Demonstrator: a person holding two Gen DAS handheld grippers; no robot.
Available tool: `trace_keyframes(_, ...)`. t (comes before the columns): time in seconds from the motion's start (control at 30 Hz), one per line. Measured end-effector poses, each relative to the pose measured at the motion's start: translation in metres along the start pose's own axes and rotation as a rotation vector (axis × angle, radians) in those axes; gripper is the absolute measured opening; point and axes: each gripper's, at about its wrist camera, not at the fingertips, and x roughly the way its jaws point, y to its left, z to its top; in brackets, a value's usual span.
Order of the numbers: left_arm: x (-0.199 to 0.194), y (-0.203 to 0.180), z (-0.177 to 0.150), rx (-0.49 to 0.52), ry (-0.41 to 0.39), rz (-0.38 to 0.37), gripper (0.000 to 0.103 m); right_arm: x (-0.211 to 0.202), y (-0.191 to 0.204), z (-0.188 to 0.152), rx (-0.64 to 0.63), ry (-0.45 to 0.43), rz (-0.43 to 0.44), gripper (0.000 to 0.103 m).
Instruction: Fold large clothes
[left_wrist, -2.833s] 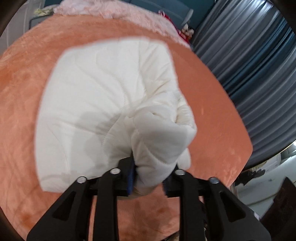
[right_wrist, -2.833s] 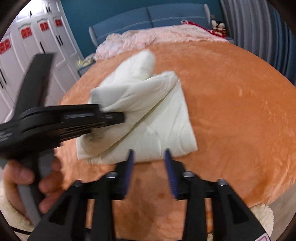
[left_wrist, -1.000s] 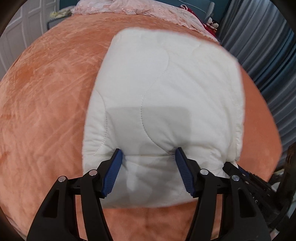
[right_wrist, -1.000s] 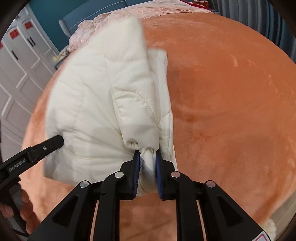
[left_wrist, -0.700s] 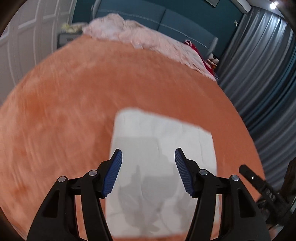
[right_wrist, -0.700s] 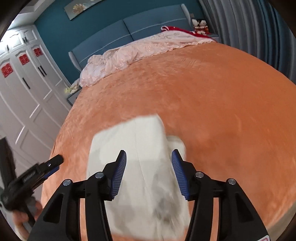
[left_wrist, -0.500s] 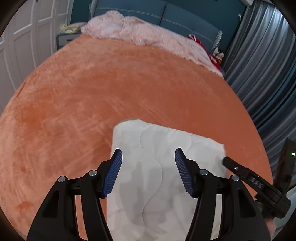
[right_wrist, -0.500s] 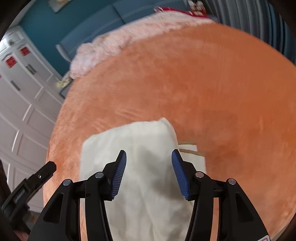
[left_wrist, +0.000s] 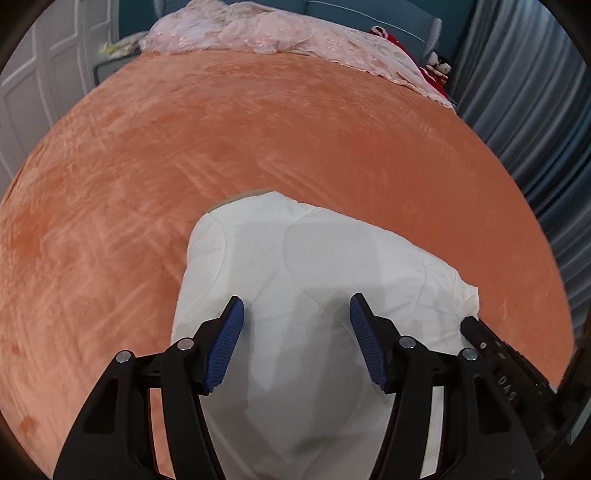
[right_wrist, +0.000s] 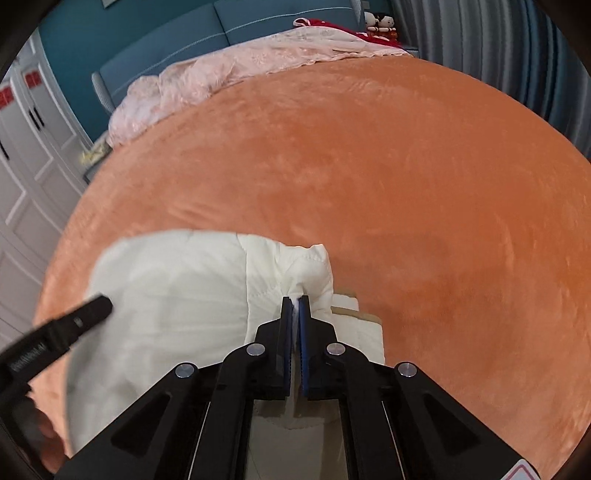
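Observation:
A folded cream quilted garment (left_wrist: 306, 280) lies on the orange bed cover (left_wrist: 258, 147); it also shows in the right wrist view (right_wrist: 173, 291). My left gripper (left_wrist: 295, 314) is open, jaws wide apart over the garment's near part, holding nothing. My right gripper (right_wrist: 294, 301) is shut on a pinched fold of the garment at its right edge. The right gripper's body (left_wrist: 498, 369) shows at the lower right of the left wrist view. The left gripper's finger (right_wrist: 70, 325) reaches in from the left in the right wrist view.
A pink lace blanket (left_wrist: 280, 33) is bunched at the far end of the bed by the teal headboard (right_wrist: 184, 40). Grey curtains (left_wrist: 535, 110) hang on the right, white wardrobe doors (right_wrist: 22, 147) on the left. Wide orange bed cover (right_wrist: 406, 184) lies beyond the garment.
My right gripper was open half a second ago and has now closed on a fold at the garment's right edge. My left gripper stays open and has dropped closer over the garment.

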Motion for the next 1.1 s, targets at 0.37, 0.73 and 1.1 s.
trace_keyframes(0.37, 0.036, -0.001, -0.008, 0.024, 0.001, 0.031, 0.064, 0.031, -0.002, -0.011, -0.021, -0.011, -0.005, 0.005)
trace_keyframes(0.73, 0.055, -0.001, -0.015, 0.036, -0.029, 0.068, 0.067, 0.038, 0.002, -0.017, -0.047, -0.045, -0.028, 0.006)
trace_keyframes(1.1, 0.061, -0.004, -0.019, 0.051, -0.047, 0.101, 0.068, 0.039, 0.002, -0.020, -0.046, -0.060, -0.027, 0.006)
